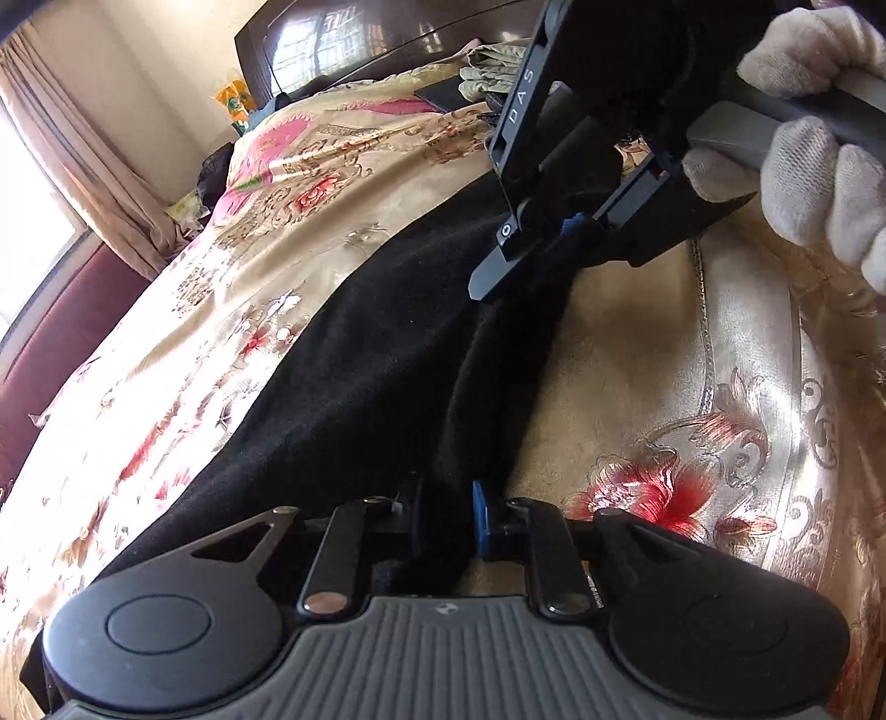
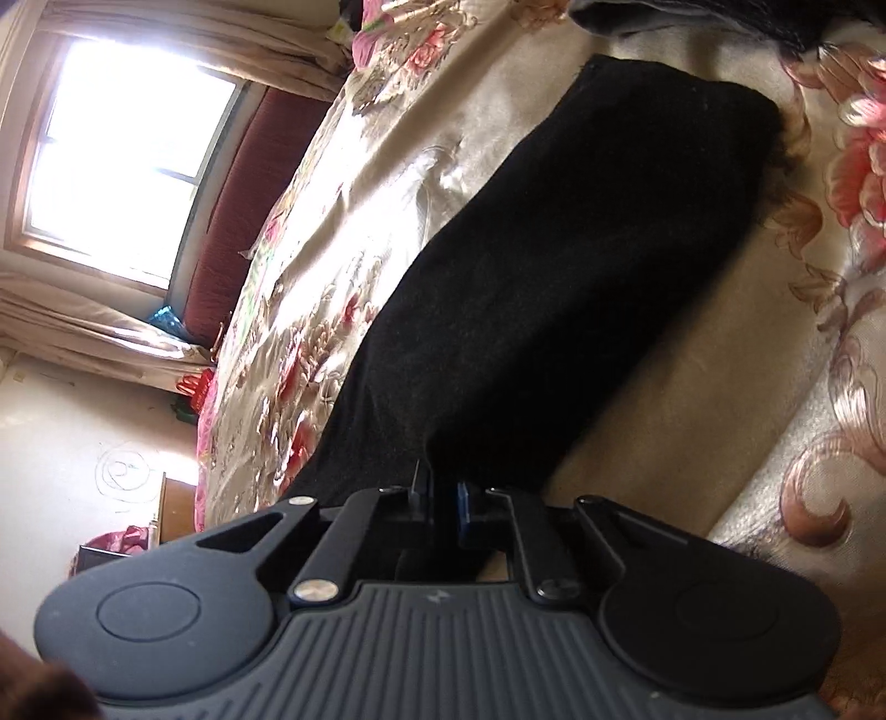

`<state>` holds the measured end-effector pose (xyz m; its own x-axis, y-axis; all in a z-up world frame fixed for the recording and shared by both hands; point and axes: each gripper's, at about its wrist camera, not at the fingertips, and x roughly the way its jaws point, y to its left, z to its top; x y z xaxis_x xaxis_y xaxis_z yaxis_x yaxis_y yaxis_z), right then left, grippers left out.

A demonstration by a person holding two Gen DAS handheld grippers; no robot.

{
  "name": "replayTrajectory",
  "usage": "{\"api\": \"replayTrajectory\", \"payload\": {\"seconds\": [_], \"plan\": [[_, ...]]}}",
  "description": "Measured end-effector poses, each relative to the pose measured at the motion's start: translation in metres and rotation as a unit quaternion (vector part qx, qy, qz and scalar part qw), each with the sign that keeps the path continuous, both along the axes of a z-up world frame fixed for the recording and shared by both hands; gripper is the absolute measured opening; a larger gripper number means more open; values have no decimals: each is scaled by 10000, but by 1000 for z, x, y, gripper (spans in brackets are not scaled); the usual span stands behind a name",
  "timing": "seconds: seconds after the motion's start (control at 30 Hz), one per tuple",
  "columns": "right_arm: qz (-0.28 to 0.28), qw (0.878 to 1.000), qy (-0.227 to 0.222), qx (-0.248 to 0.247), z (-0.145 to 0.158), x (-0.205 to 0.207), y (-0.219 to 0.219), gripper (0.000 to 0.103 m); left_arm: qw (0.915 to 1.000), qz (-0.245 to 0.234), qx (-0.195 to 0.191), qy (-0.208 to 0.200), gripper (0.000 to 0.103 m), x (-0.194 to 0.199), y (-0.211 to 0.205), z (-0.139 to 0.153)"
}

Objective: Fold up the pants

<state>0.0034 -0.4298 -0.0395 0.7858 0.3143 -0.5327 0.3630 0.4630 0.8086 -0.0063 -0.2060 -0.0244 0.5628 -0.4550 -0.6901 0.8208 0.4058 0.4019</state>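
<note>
The black pants point(image 1: 360, 382) lie stretched out on a gold floral bedspread point(image 1: 277, 183). My left gripper point(image 1: 448, 518) is shut on an edge of the pants, with cloth pinched between its pads. My right gripper point(image 1: 545, 235), held by a white-gloved hand point(image 1: 819, 183), shows in the left wrist view, shut on the pants further along the same edge. In the right wrist view my right gripper point(image 2: 443, 501) is shut on the black pants point(image 2: 554, 288), which run away from it across the bedspread point(image 2: 360, 194) to a folded far end.
A dark wooden headboard point(image 1: 354, 39) and folded cloths point(image 1: 493, 72) stand at the far end of the bed. A curtained window point(image 2: 127, 149) and a dark red bench point(image 2: 243, 210) are beyond the bed's side. Another dark garment point(image 2: 692, 16) lies at the top edge.
</note>
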Motion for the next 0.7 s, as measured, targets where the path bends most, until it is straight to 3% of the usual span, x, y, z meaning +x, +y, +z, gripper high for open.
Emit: {"api": "replayTrajectory", "payload": {"seconds": [0.13, 0.3, 0.47, 0.6, 0.7], "plan": [[-481, 9985, -187, -180, 6, -5, -15, 23, 9999, 30, -76, 146, 33, 4, 2, 2], [-1349, 9906, -208, -80, -6, -9, -55, 14, 10000, -10, -30, 76, 33, 3, 0, 1], [-1586, 9818, -483, -931, 20, -14, -63, 11, 9999, -10, -34, 111, 33, 5, -1, 1], [-1665, 9773, 1, -1311, 8, -13, -78, 15, 10000, -37, 7, 74, 33, 4, -2, -1], [-1832, 9764, -54, -1146, 7, -29, -82, 15, 10000, -43, 7, 66, 33, 4, -1, -1]]}}
